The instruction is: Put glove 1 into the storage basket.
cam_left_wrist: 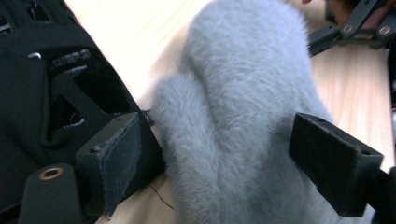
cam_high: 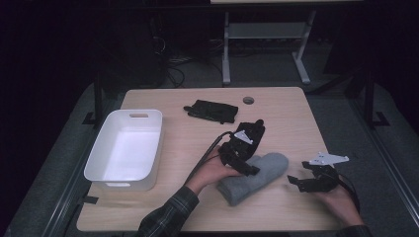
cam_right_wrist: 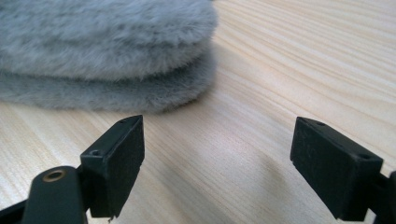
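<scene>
Left gripper (cam_high: 245,157) stands over the grey fleece mitten pair (cam_high: 257,177) — jaws spread wide, the mittens lying between them, pads not pressing the pile. The mittens rest stacked flat on the bench (cam_high: 291,123). Right gripper (cam_high: 307,181) sits apart from the stack, jaws wide with bare bench between them; the rounded mitten end lies just ahead of its jaws. A black glove (cam_high: 211,110) lies beyond the left jaws — a white bin (cam_high: 99,158) well off to their side.
</scene>
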`<action>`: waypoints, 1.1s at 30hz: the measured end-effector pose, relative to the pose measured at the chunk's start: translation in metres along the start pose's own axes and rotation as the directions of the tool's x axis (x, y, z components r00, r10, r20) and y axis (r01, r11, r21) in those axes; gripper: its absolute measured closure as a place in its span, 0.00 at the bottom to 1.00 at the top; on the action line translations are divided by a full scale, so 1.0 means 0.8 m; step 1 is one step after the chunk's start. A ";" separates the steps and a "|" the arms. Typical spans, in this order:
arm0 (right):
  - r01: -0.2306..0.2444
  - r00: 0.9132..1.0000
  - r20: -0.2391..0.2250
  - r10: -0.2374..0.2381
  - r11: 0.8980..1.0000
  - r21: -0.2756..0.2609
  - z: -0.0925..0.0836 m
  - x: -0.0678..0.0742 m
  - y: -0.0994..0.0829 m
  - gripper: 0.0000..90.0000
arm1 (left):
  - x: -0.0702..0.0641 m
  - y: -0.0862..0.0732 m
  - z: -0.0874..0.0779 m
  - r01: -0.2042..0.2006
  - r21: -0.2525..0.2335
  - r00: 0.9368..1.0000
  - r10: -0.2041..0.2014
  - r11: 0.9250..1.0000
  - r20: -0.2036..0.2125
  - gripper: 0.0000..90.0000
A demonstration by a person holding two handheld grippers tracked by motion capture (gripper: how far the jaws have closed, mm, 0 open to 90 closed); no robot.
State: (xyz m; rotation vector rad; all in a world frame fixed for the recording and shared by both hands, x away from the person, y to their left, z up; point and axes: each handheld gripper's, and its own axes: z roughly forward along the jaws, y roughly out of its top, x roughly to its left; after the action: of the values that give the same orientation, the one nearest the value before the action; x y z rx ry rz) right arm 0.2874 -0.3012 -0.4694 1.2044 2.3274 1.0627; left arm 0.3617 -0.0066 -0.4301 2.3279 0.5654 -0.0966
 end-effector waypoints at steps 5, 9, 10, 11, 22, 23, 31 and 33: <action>-0.001 1.000 0.005 0.001 1.000 0.002 0.002 -0.001 0.000 0.19 | -0.006 -0.009 0.015 -0.009 0.050 1.000 0.009 0.999 -0.001 0.14; -0.009 1.000 0.021 0.009 1.000 0.002 0.003 -0.005 -0.002 0.17 | -0.008 -0.013 0.021 -0.007 0.059 1.000 0.007 0.998 -0.003 0.14; -0.008 1.000 0.025 0.008 1.000 0.001 0.003 -0.007 -0.003 0.17 | -0.008 -0.014 0.021 -0.008 0.062 1.000 0.008 0.998 -0.003 0.14; -0.013 0.999 0.031 0.013 1.000 0.003 0.004 -0.008 -0.003 0.16 | -0.009 -0.014 0.022 -0.010 0.065 1.000 0.010 0.998 -0.002 0.14; -0.029 0.997 0.072 0.029 1.000 -0.004 0.007 -0.019 -0.008 0.15 | -0.012 -0.021 0.034 0.000 0.107 0.999 -0.003 0.994 0.032 0.14; -0.031 0.997 0.074 0.031 1.000 -0.002 0.008 -0.019 -0.008 0.15 | -0.013 -0.021 0.034 0.001 0.109 1.000 -0.004 0.994 0.030 0.14; -0.041 0.996 0.084 0.040 0.999 0.002 0.012 -0.017 -0.008 0.14 | -0.015 -0.020 0.033 -0.003 0.108 0.996 -0.006 0.994 0.087 0.41; -0.040 0.996 0.080 0.040 0.999 0.005 0.013 -0.017 -0.008 0.14 | -0.014 -0.020 0.033 -0.001 0.112 0.994 -0.011 0.994 0.104 0.49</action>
State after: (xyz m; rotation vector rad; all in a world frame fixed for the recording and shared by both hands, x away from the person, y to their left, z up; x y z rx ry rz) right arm 0.2977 -0.3098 -0.4821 1.2771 2.2573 1.0007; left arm 0.3469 -0.0180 -0.4570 2.4134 0.5253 -0.2573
